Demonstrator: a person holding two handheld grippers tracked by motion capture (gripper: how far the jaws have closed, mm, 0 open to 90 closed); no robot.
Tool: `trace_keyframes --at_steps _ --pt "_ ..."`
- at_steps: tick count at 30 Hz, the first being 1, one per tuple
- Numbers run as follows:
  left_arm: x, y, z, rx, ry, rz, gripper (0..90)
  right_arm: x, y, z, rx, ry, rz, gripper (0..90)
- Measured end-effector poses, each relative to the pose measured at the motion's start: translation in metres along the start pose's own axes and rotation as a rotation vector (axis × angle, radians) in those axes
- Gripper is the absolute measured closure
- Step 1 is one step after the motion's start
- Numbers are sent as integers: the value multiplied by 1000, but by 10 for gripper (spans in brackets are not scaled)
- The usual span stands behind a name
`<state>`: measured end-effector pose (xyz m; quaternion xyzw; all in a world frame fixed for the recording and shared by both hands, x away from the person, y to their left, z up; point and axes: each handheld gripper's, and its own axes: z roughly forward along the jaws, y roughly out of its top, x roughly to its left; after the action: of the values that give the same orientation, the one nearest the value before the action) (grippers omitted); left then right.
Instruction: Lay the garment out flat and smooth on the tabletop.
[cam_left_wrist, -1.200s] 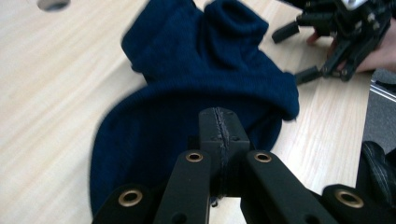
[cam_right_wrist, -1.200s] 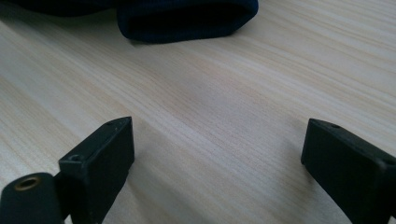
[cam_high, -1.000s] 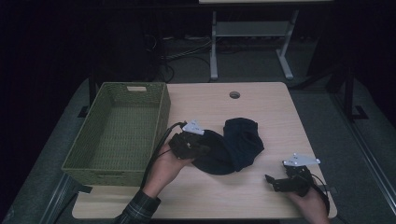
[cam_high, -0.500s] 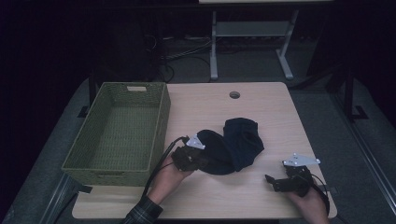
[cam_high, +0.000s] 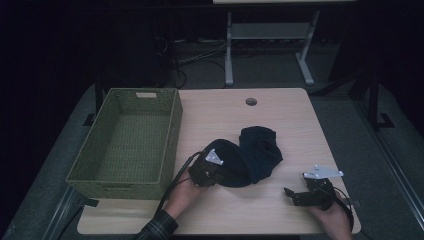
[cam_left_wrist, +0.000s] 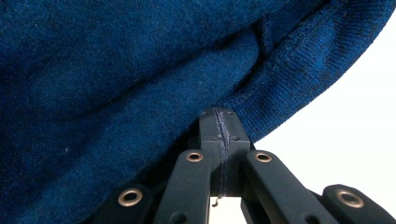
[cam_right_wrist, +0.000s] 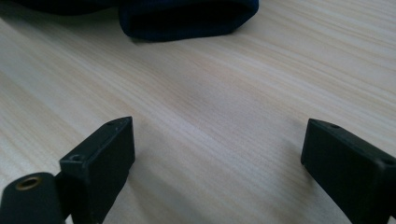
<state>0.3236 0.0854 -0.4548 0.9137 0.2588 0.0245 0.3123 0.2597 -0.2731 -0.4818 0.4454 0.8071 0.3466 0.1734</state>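
A dark blue knitted garment (cam_high: 256, 150) lies crumpled on the middle of the wooden table (cam_high: 280, 115). My left gripper (cam_high: 218, 172) sits low at the garment's left edge, held by a hand in a plaid sleeve. In the left gripper view its jaws are pressed together, shut on the hem of the blue knit (cam_left_wrist: 140, 70), left gripper (cam_left_wrist: 220, 122). My right gripper (cam_high: 288, 193) rests near the table's front right corner and points left. It stands open (cam_right_wrist: 217, 149) over bare wood, with the garment's folded edge (cam_right_wrist: 187, 16) farther off.
A green woven basket (cam_high: 172, 131) with nothing in it stands along the table's left side. A round cable hole (cam_high: 251, 101) is at the back of the table. Beyond the table stand a white frame (cam_high: 229, 55) and cables on the dark floor.
My left gripper has come down and towards the front edge, bringing the garment's left edge lower onto the table. The right gripper has stayed put.
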Motion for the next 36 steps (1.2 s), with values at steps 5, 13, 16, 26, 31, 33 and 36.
trace_keyframes --at_steps 5,13,16,26,31,33,36 --pt "1 -1 0 -8 -11 -10 900 0 6 -11 -27 29 15 254" --pt "2 0 0 4 -17 -8 900 -1 34 -21 -107 87 15 395" --pt "3 1 0 8 -18 -11 900 -2 48 -20 -143 126 25 411" --pt "2 2 1 9 -21 -19 900 -2 80 -5 -188 171 27 494" --pt "4 2 1 14 -27 -16 900 -3 89 4 -179 193 27 682" --pt "4 3 1 17 -28 -16 900 -2 93 6 -166 200 20 776" --pt "4 3 1 23 -33 -11 900 -1 98 6 -163 199 18 808"
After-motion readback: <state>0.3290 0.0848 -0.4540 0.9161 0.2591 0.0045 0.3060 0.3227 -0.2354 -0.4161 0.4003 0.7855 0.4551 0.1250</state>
